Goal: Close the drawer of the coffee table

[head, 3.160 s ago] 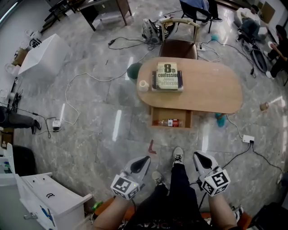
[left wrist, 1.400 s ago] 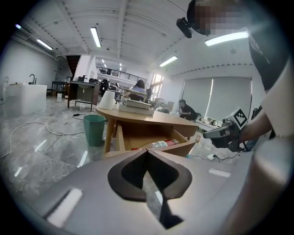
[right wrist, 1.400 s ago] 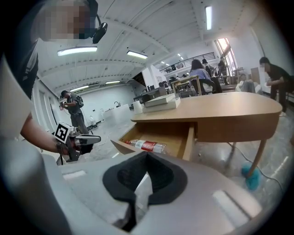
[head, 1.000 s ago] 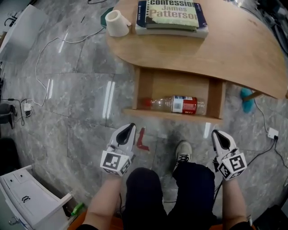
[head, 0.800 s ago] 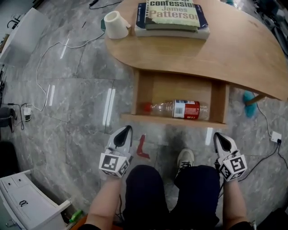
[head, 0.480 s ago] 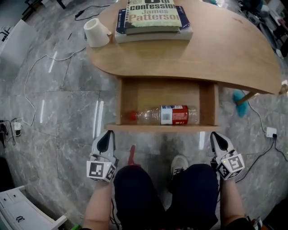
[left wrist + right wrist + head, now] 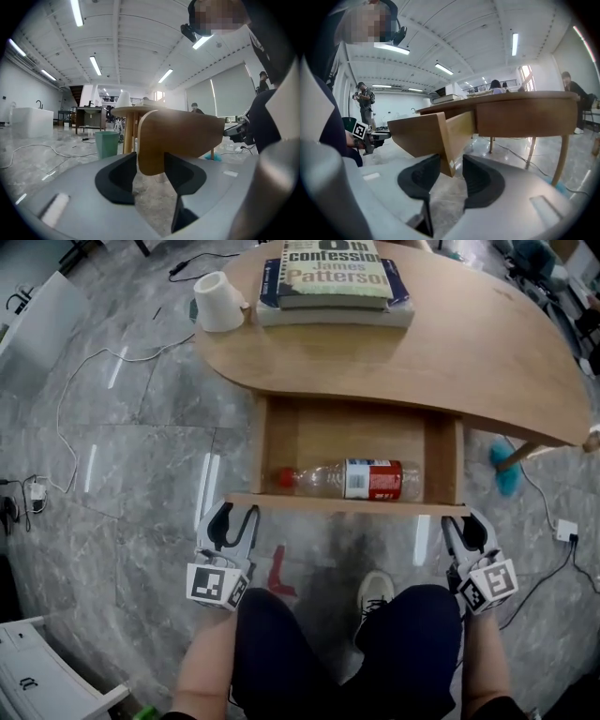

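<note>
The oval wooden coffee table [image 7: 469, 362] has its drawer [image 7: 347, 505] pulled out toward me, and a clear bottle with a red label [image 7: 352, 479] lies inside. My left gripper [image 7: 231, 521] is at the left end of the drawer front with its jaws opening. In the left gripper view the front's corner [image 7: 183, 136] shows between the left gripper [image 7: 150, 164] pads. My right gripper [image 7: 466, 529] is at the right end, its jaws also opening. The right corner [image 7: 417, 133] stands between the right gripper [image 7: 451, 164] pads.
Books [image 7: 333, 273] and a white cup [image 7: 217, 302] lie on the tabletop. On the floor are a red piece [image 7: 278, 570], my shoe [image 7: 377, 589], cables, a white power strip [image 7: 565, 531] and a teal object [image 7: 506, 474]. A green bin [image 7: 107, 143] stands beyond the table.
Both grippers came forward and down to the ends of the drawer front. Their jaws, shut before, now stand apart. The drawer and bottle have not moved.
</note>
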A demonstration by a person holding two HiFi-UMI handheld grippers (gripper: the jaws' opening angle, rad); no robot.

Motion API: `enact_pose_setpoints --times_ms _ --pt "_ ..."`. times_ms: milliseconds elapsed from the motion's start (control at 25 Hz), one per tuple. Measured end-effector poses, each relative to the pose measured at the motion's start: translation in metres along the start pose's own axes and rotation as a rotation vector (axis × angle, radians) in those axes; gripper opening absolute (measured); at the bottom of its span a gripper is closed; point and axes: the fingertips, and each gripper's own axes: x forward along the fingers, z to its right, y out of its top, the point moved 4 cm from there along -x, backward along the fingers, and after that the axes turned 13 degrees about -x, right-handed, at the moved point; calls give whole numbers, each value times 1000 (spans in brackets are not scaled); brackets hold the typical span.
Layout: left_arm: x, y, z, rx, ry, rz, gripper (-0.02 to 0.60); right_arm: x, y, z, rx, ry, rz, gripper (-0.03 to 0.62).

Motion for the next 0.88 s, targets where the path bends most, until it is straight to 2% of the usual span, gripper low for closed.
enact_pose_setpoints --times_ms 240,400,680,880 --pt "1 9 1 21 -23 -29 198 -2 7 -2 -23 2 11 137" --pt "2 11 0 31 -46 -11 198 -1 7 -1 -35 3 29 137" --pt "4 14 -4 4 -32 -2 196 0 4 -8 -26 -31 -2 112" --pt "8 22 -5 3 -45 33 195 5 19 -7 -4 -61 45 110"
